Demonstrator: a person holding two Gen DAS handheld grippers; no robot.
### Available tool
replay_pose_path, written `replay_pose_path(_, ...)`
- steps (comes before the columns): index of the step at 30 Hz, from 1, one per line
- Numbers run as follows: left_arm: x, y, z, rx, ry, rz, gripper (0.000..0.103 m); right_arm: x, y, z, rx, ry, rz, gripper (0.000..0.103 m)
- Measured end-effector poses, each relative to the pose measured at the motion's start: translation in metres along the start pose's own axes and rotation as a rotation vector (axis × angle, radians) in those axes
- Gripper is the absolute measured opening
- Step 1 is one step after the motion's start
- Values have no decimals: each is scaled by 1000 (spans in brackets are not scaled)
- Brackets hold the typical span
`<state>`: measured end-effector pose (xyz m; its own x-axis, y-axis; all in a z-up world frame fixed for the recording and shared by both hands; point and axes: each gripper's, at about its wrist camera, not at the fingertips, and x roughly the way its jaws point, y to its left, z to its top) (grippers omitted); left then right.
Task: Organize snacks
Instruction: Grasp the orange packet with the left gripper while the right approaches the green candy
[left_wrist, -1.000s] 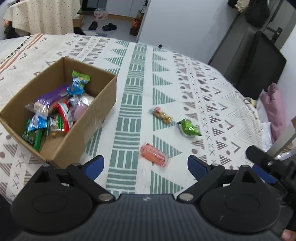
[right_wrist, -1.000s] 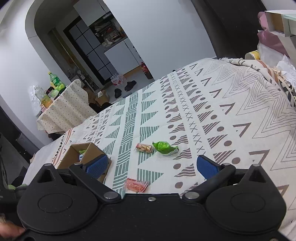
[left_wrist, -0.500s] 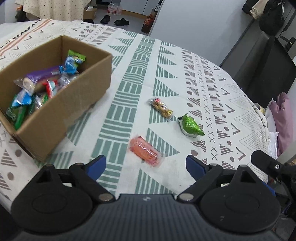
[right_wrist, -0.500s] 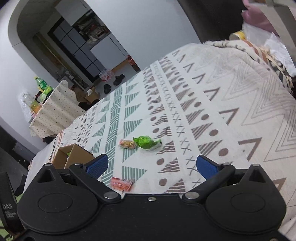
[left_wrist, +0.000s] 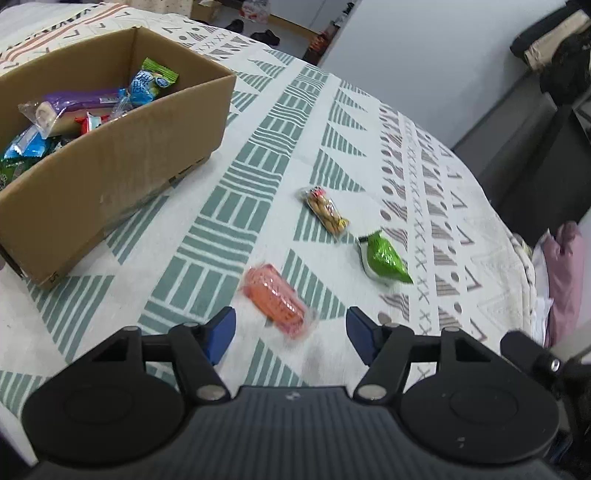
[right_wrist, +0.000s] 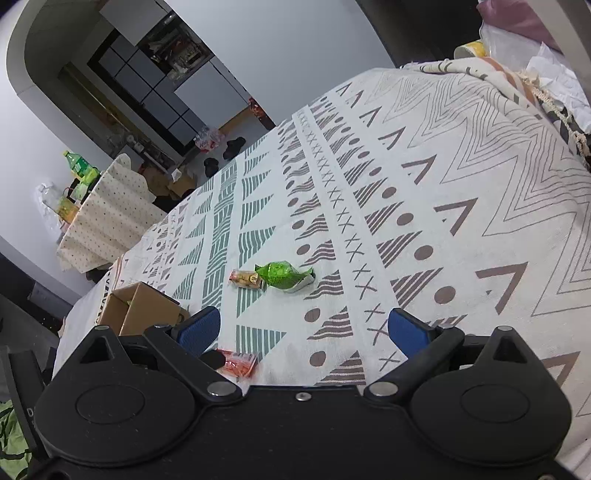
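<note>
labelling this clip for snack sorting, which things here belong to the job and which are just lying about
Part of the job:
- pink snack, lying between the open left gripper fingers
- peanut packet
- green packet
- cardboard box already holding snacks
- right gripper, open, over the cloth

Just lying about:
- patterned tablecloth
- shoes on the floor
- green bottle
- pink cushion

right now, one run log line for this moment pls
left gripper: open, lined up on pink snack | right gripper: open, empty | peanut pack, green pack: loose on cloth | box: part filled
</note>
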<state>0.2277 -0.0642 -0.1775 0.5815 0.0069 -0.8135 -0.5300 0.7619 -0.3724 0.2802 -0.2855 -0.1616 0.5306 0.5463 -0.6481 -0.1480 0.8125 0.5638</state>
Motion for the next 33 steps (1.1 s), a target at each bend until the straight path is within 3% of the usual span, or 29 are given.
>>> replay_pose_path(8, 21, -4, 1, -40, 8, -20, 58, 9, 4, 1, -39, 6, -30, 96)
replay_pose_path(13, 40, -6, 5, -32, 19, 17, 54, 25, 4, 11, -61, 13, -47, 93)
replay_pose_path(16, 45, -9, 6, 14, -7, 43, 39, 37, 7, 16, -87, 20, -41, 93)
replay_pose_path(17, 46, -8, 7, 17, -9, 55, 24, 40, 10, 17, -100, 23, -42, 92)
replay_pose_path(18, 47, -6, 9, 15, -10, 62, 22, 44, 11, 18, -113, 25, -41, 92)
replay_pose_path(33, 57, 5, 48, 105, -16, 41, 19, 92, 40, 29, -276, 38, -34, 90)
